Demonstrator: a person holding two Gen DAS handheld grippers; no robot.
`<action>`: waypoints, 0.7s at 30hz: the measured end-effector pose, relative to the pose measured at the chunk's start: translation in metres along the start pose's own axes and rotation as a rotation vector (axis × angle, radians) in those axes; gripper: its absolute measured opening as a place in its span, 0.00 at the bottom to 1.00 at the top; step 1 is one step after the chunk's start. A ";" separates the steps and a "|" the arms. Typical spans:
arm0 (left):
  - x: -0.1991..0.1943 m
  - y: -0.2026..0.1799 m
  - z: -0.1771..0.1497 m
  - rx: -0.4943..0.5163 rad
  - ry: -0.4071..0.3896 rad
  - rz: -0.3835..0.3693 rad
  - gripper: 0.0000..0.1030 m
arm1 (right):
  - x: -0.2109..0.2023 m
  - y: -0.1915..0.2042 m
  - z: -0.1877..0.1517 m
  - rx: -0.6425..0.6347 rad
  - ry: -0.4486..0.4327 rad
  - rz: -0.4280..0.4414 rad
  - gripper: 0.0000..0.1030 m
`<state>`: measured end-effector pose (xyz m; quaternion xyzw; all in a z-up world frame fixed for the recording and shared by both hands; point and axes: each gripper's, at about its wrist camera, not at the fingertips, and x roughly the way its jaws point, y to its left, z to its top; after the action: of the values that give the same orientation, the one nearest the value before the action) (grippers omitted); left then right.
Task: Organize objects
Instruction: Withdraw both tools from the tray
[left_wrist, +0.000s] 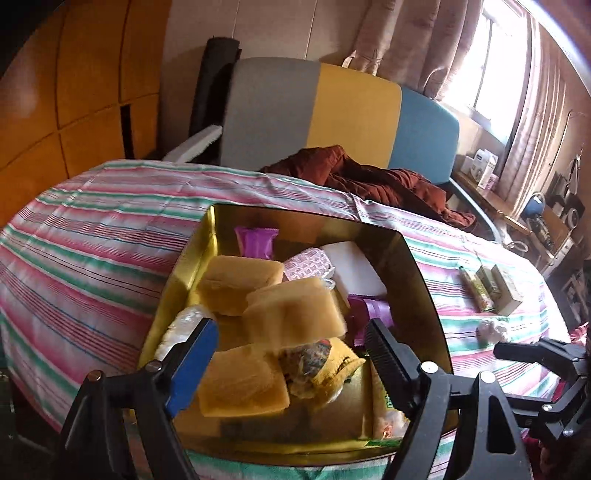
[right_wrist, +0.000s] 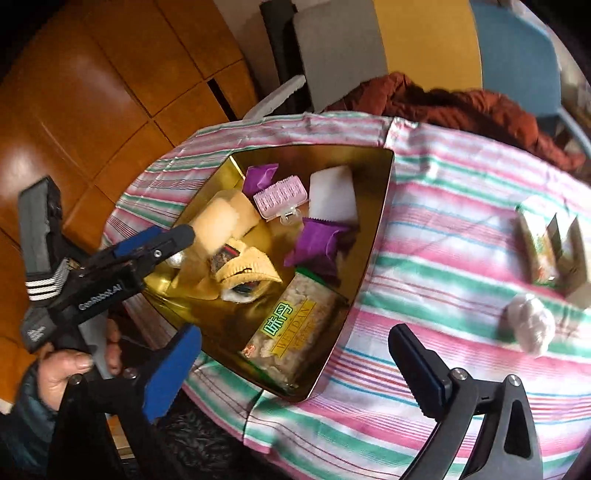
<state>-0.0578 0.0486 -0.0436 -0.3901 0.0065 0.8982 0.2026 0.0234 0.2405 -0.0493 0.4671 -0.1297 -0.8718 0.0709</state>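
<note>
nearest me, my left tongs (left_wrist: 291, 339) stand well open with nothing gripped, hanging over the near half of the gold-lined rectangular tin box (left_wrist: 424, 280). just ahead of and between their tips lies a pile of tan spongy blocks (left_wrist: 295, 314), and a yellow knitted sock (left_wrist: 328, 363) sits close below them. my right tongs (right_wrist: 295, 354) gape at their widest and are empty too, poised over the tin's near corner, with a clear packet of pale rice crackers with a green and gold label (right_wrist: 291, 332) just beyond their tips. to their right, on the pink, green and white striped cloth (right_wrist: 424, 258), a small white crumpled plastic bag (right_wrist: 530, 325) still waits outside the tin. i judge it feather-light, soft and slippery, so i'd pinch its bunched middle gently.
</note>
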 end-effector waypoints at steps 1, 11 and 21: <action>-0.005 -0.001 -0.001 0.003 -0.010 0.008 0.81 | -0.003 0.002 -0.001 -0.007 -0.014 -0.014 0.99; -0.025 -0.010 -0.008 0.022 -0.047 0.022 0.81 | -0.021 0.013 -0.009 -0.066 -0.141 -0.189 1.00; -0.027 -0.030 -0.015 0.066 -0.034 -0.010 0.80 | -0.032 0.005 -0.015 -0.050 -0.188 -0.250 1.00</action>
<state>-0.0199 0.0637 -0.0310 -0.3680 0.0304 0.9029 0.2200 0.0532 0.2412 -0.0301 0.3940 -0.0548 -0.9166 -0.0392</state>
